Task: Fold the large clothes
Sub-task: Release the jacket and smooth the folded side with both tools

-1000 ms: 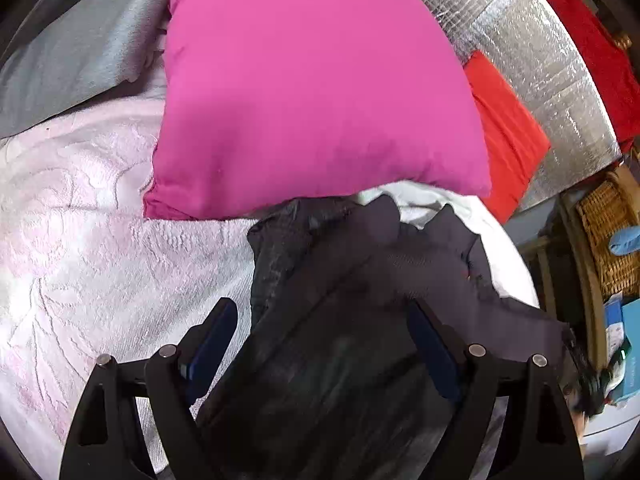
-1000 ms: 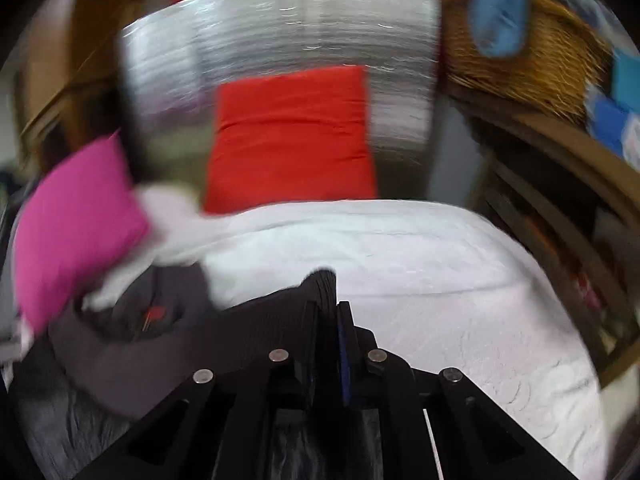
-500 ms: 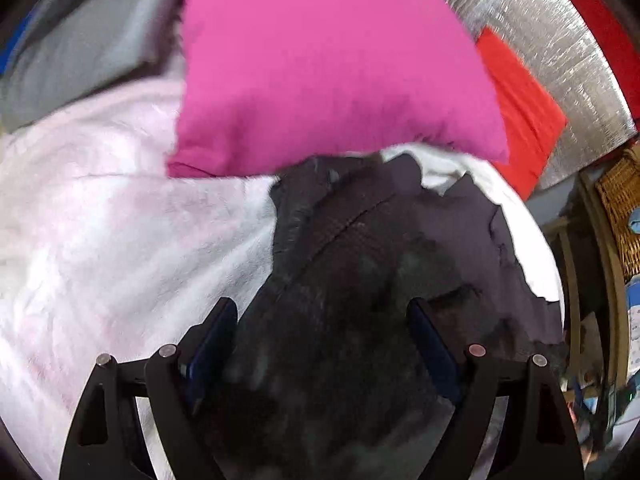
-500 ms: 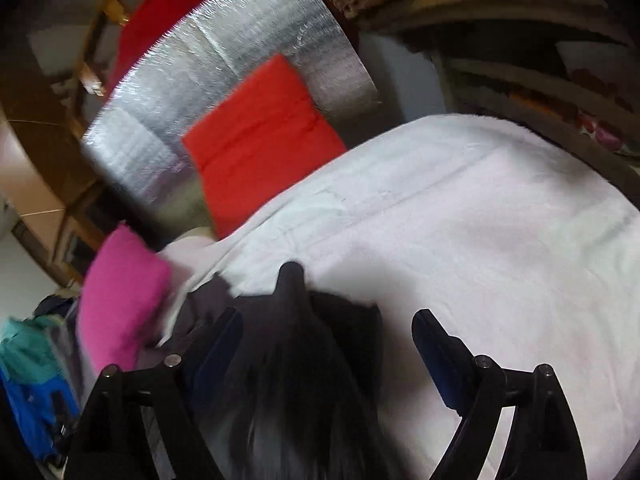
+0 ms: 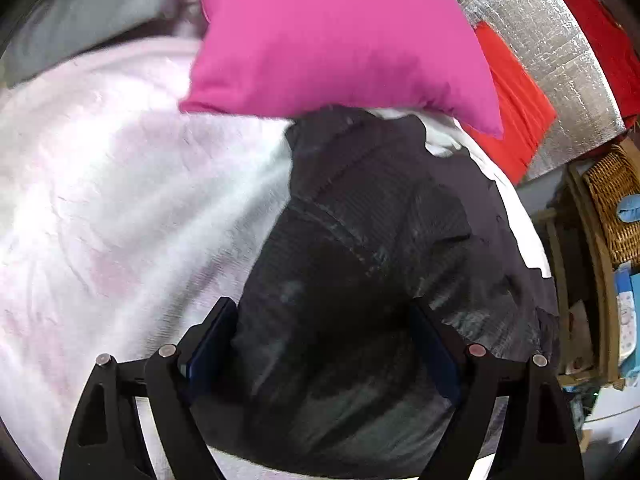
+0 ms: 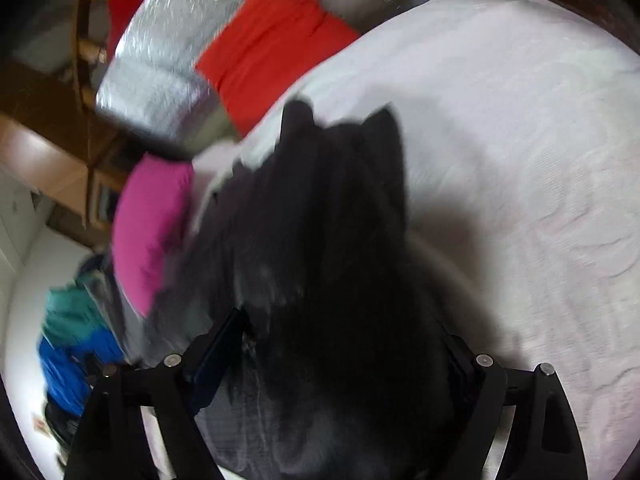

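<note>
The dark garment [image 5: 360, 248] lies in a loose heap on the bed [image 5: 120, 208], its far end tucked just under the pink cushion [image 5: 340, 36], near the bed's head edge, and its bulk spreading toward the right edge. It looks like a soft, ribbed or corded weave with a stitched seam running across it; I judge it limp, fairly heavy for cloth, and not slippery, so it will sag and drag rather than hold any shape. A seam, hem or corner would give the surest hold, since a pinch in the middle would only gather a bunch. The left gripper [image 5: 324, 344] stands with its jaws wide apart over the near part of the cloth, which shows between the pads without being pinched. The right gripper [image 6: 340, 360] has just been opening; its jaws are wide apart too, with dark fabric bunched between them, blurred, and not clamped as far as I can tell. Beyond the pink cushion, a red cushion [image 5: 516, 100] leans on a silver quilted panel [image 5: 560, 56], and a wicker basket [image 5: 616, 200] sits off the bed's right side.
</note>
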{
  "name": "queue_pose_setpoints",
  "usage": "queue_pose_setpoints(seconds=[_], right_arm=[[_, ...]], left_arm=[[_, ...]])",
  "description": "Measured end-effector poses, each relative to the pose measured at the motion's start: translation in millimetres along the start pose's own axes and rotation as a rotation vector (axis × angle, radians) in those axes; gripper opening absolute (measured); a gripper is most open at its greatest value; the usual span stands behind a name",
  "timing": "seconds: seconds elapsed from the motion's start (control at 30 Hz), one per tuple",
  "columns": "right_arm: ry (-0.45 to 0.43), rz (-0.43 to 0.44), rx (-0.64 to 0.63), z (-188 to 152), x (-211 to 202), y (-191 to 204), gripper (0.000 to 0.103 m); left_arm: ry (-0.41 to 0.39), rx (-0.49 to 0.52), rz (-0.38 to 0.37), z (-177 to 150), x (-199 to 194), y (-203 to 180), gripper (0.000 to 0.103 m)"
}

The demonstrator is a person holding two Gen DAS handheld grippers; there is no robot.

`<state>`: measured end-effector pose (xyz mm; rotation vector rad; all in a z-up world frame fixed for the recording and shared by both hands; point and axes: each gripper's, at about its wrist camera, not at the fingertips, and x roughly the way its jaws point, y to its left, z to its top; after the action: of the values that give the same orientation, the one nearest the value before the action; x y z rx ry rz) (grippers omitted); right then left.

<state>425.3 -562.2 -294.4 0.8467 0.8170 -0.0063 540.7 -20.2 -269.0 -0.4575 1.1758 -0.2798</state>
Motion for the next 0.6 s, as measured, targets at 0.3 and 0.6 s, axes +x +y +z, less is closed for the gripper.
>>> queue_pose_setpoints(seconds=[0.3,0.6], right_arm=[[-0.108,-0.139,-0.148,-22,-22,42,0.033],[-0.027,-0.147,-0.175,-80,-89,23,0.032]], left_arm=[[-0.068,0.022,-0.014,-32,-29,-13,0.023],[-0.050,0.123,-0.012,-145,-92,3,0.019]])
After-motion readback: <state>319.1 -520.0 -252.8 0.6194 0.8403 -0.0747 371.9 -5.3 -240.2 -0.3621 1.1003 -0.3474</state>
